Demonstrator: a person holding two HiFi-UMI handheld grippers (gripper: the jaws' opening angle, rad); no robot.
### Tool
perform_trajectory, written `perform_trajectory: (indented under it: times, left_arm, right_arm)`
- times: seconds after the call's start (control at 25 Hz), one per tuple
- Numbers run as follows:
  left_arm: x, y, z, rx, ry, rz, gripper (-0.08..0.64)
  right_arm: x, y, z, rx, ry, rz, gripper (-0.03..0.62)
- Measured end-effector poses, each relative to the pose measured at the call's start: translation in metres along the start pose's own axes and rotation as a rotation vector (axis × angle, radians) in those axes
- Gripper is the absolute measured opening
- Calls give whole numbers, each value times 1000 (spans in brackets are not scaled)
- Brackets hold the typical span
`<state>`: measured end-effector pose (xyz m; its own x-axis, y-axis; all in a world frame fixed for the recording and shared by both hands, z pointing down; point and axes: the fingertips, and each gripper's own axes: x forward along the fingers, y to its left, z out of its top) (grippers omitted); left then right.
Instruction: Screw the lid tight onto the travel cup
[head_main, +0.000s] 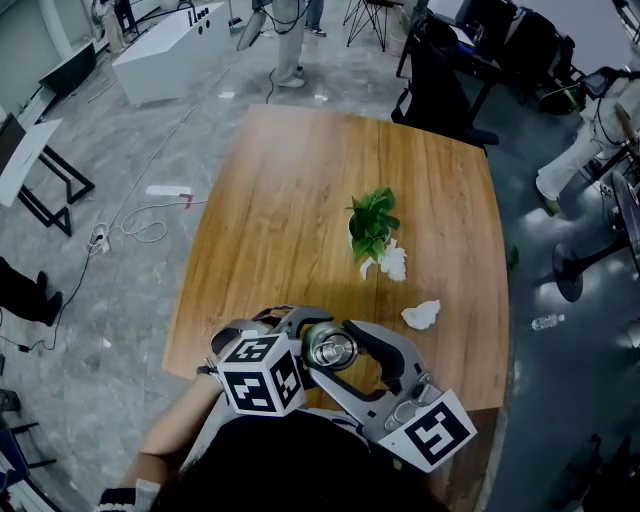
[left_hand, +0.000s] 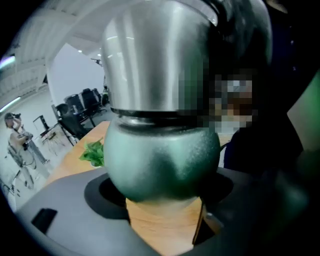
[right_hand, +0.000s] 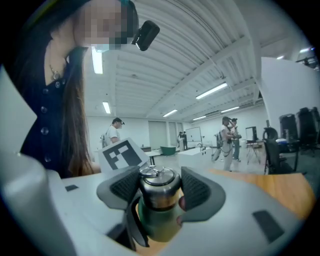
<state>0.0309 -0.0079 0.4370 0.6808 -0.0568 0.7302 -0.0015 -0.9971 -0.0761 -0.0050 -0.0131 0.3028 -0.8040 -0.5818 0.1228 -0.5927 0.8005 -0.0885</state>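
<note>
The travel cup stands upright above the table's near edge, with a dark green body (left_hand: 160, 155) and a steel lid (head_main: 331, 350) on top. In the left gripper view the green body fills the gap between the jaws, and my left gripper (left_hand: 162, 195) is shut on it below the steel lid (left_hand: 150, 60). My right gripper (right_hand: 159, 192) comes in from the right, and its ribbed pads (right_hand: 195, 190) press on both sides of the lid (right_hand: 159, 180); the green body (right_hand: 160, 225) shows beneath them. In the head view the left gripper (head_main: 303, 345) and right gripper (head_main: 350, 358) meet at the cup.
On the wooden table (head_main: 300, 180) a small potted plant (head_main: 372, 225) stands mid-table, with crumpled white paper (head_main: 395, 263) beside it and another wad (head_main: 421, 315) nearer the right edge. Black chairs (head_main: 440, 70) stand beyond the far corner. People stand in the background.
</note>
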Motion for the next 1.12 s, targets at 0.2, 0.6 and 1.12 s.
perform_trajectory:
  times: [0.2,0.6,1.12]
  left_arm:
    - [-8,-21,4,92,-38,-141,397]
    - [6,8,-6,-25,19,28,397]
    - [10,-21,-20,99,91,-136,397]
  right_arm:
    - [-4,15,-2,28,47,138,265]
    - [5,-11,-16,7,79,-57,265]
    - [-3,10,-25,-62,130,82,265]
